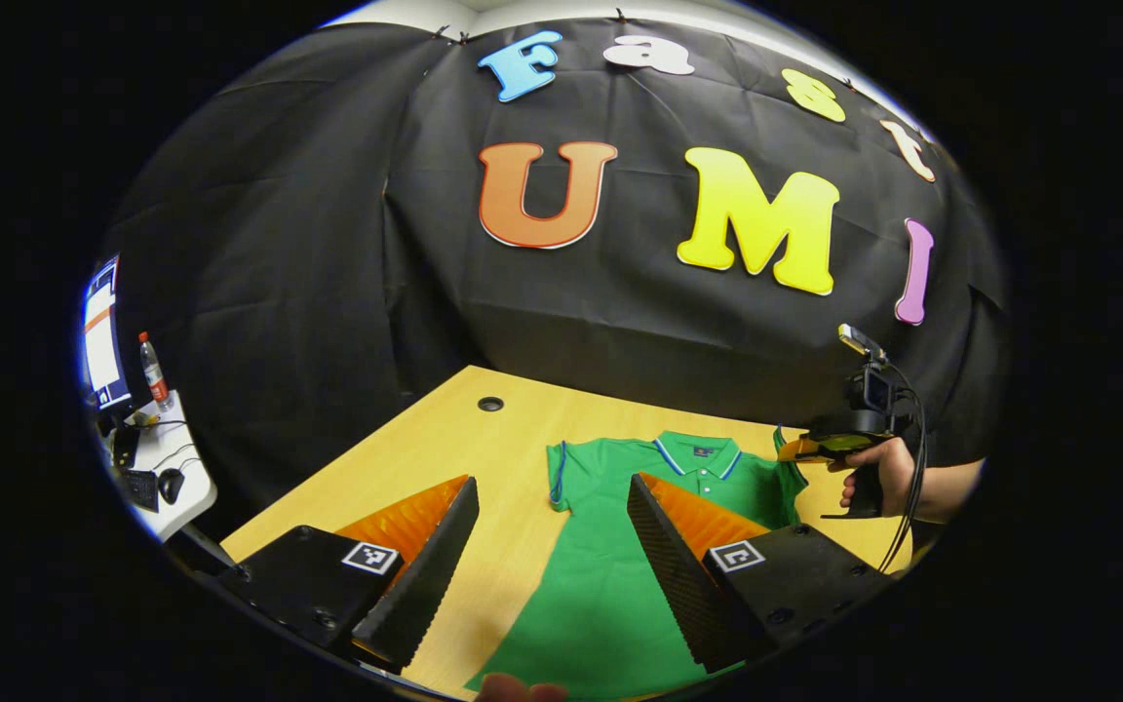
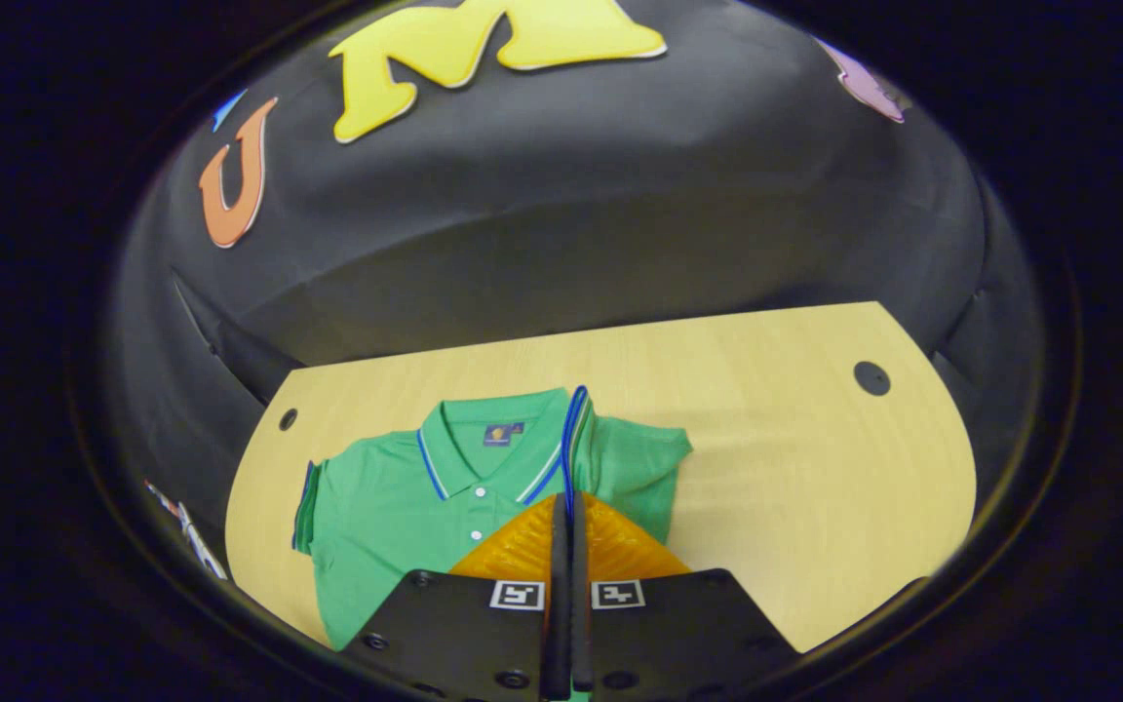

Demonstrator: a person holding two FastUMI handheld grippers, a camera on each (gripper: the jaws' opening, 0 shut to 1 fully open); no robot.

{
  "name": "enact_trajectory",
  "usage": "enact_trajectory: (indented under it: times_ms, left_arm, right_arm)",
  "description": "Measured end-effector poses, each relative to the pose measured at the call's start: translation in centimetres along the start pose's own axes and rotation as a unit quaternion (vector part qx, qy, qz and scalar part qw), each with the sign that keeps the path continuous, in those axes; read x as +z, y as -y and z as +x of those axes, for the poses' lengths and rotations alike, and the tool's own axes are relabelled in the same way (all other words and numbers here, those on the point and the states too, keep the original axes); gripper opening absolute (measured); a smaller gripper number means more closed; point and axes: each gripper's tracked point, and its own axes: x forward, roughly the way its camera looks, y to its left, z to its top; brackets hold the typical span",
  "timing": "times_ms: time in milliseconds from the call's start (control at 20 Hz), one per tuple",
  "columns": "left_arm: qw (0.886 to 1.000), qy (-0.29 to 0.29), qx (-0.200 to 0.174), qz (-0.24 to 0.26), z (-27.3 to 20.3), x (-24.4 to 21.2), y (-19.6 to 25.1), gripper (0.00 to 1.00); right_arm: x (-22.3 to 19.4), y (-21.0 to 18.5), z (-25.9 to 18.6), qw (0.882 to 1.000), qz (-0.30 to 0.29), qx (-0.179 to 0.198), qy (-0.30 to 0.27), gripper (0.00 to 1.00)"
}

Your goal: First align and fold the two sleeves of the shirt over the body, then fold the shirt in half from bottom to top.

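— So where's the shirt (image 2: 406, 507)?

— Flat on the wooden table (image 2: 795, 468), collar toward the black cloth wall.

— And the right gripper (image 2: 566, 507)?

— Fingers pressed together on the sleeve's blue-trimmed cuff (image 2: 573, 439), lifted over the body (the far hand (image 1: 878, 478) holds it).

— The left gripper (image 1: 552, 526)?

— Fingers wide apart, above the shirt's lower half, gripping nothing.

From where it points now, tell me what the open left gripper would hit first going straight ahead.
Probably the green shirt on the table: the left gripper angles down toward its body and collar. Depth is unclear.
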Motion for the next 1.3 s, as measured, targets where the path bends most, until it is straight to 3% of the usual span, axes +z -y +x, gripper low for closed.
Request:
enact_trajectory:
  times_ms: [300,350,400,500,550,600,650,850,1300]
  left_arm:
    - [1.0,-0.008,0.015,-0.007,-1.3,-0.2,-1.4,1.0]
    - [1.0,-0.007,0.016,-0.003,-1.4,-0.2,-1.5,1.0]
    - [1.0,-0.005,0.015,0.0,-1.4,-0.1,-1.5,1.0]
    - [1.0,-0.004,0.012,0.005,-1.5,0.0,-1.3,1.0]
    - [1.0,-0.003,0.008,0.008,-1.6,0.1,-1.0,1.0]
    - [1.0,-0.001,0.004,0.01,-1.6,0.3,-0.8,1.0]
    - [1.0,0.0,-0.002,0.011,-1.6,0.5,-0.6,1.0]
    - [0.999,0.008,-0.021,0.023,-0.3,1.0,0.2,0.99]
    - [0.995,-0.024,-0.087,0.038,6.5,0.7,1.5,0.99]
  right_arm:
    - [-2.7,-4.5,3.7,0.999,0.008,0.015,-0.028,0.0]
    - [-2.6,-4.9,3.8,0.999,0.005,0.02,-0.026,0.04]
    - [-2.7,-5.3,4.0,0.999,0.004,0.023,-0.026,0.0]
    - [-2.6,-5.9,3.8,0.999,-0.003,0.029,-0.025,0.25]
    - [-2.6,-6.0,3.6,0.999,-0.006,0.032,-0.025,0.11]
    - [-2.5,-6.1,3.0,0.999,-0.007,0.038,-0.021,0.27]
    - [-2.5,-6.3,2.3,0.999,-0.006,0.045,-0.019,0.33]
    - [-1.9,-5.6,-2.2,0.998,-0.018,0.055,0.005,0.92]
    - [-0.6,-4.2,-18.7,0.981,-0.123,0.096,0.115,0.94]
